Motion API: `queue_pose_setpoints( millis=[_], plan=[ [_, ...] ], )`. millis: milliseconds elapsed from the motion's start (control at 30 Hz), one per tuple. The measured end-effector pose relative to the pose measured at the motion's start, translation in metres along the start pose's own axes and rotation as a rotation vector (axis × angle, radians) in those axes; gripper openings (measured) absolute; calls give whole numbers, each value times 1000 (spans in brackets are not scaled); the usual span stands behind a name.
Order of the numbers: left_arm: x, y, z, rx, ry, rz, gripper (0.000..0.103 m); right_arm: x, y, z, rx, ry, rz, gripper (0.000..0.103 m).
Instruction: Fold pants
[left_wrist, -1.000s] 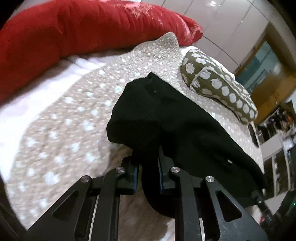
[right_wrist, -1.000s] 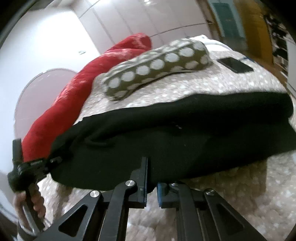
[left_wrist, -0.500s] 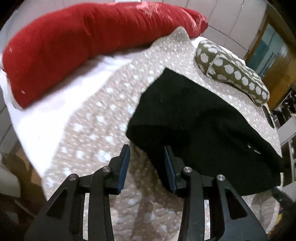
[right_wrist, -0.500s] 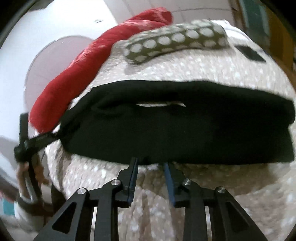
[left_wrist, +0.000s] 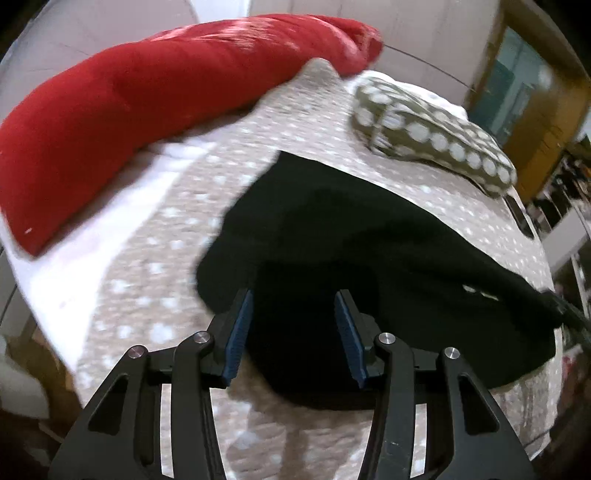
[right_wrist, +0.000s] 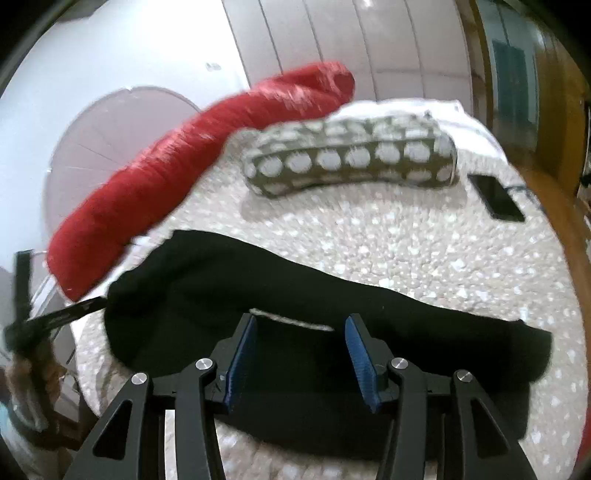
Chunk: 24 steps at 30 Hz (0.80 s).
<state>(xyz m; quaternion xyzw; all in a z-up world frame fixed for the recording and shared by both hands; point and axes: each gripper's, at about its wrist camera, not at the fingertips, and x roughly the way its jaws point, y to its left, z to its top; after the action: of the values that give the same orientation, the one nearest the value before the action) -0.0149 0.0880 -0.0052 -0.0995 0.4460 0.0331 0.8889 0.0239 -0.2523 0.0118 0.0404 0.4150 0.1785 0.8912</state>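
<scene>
The black pants (left_wrist: 369, 251) lie folded in a long flat band on the beige spotted bedspread (left_wrist: 155, 258). They also show in the right wrist view (right_wrist: 295, 295). My left gripper (left_wrist: 293, 306) is open and empty, its blue pads above the near end of the pants. My right gripper (right_wrist: 299, 332) is open and empty, above the near edge of the pants. The left gripper's tip (right_wrist: 70, 314) shows at the left end of the pants in the right wrist view.
A long red bolster (left_wrist: 147, 92) lies along the far side of the bed. An olive pillow with white dots (right_wrist: 351, 158) lies behind the pants. A dark phone (right_wrist: 496, 197) lies at the right of the bedspread. White sheet (left_wrist: 92, 236) shows at the left edge.
Both grippers have let go of the pants and opened wide. Both have drawn back and up, and the pants now lie flat on the bed.
</scene>
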Motion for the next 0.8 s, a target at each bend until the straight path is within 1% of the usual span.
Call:
queue_pose_setpoints(
  millis=[67, 133, 200, 267, 300, 333, 400, 433, 467, 500, 533, 567, 600, 667, 767, 800],
  plan=[
    [10, -16, 0, 34, 19, -10, 46, 21, -4, 8, 16, 43, -2, 48],
    [19, -28, -1, 54, 41, -20, 46, 42, 0, 9, -31, 91, -75, 48],
    [26, -39, -3, 74, 54, -32, 46, 47, 10, 6, -101, 109, -118, 48],
    [32, -50, -3, 99, 57, -37, 46, 42, 16, 2, -109, 90, -86, 48],
    [35, -54, -2, 113, 58, -34, 46, 37, 17, -3, -95, 86, -38, 48],
    [38, -57, -2, 123, 59, -32, 46, 34, 15, -6, -79, 88, -8, 48],
    [47, -63, 0, 136, 71, -31, 46, 32, 11, -14, -45, 103, 53, 48],
    [51, -66, 1, 139, 78, -32, 46, 33, 5, -19, -26, 125, 85, 48],
    [55, -68, 1, 141, 83, -33, 46, 34, 2, -23, -15, 138, 85, 48],
    [58, -69, 2, 141, 87, -32, 46, 37, -6, -26, -2, 146, 50, 48],
    [61, -70, 3, 138, 89, -32, 46, 41, -18, -26, 24, 149, -16, 48],
    [65, -71, 4, 131, 93, -35, 46, 43, -27, -25, 50, 146, -56, 48],
    [68, -71, 5, 126, 96, -36, 46, 47, -42, -21, 95, 130, -64, 48],
    [72, -72, 8, 123, 97, -31, 46, 57, -57, -10, 131, 102, -54, 48],
    [70, -72, 17, 122, 94, -44, 46, 75, -60, 12, 79, 87, -119, 47],
    [69, -70, 19, 122, 89, -46, 46, 82, -61, 23, 64, 82, -141, 47]
  ],
)
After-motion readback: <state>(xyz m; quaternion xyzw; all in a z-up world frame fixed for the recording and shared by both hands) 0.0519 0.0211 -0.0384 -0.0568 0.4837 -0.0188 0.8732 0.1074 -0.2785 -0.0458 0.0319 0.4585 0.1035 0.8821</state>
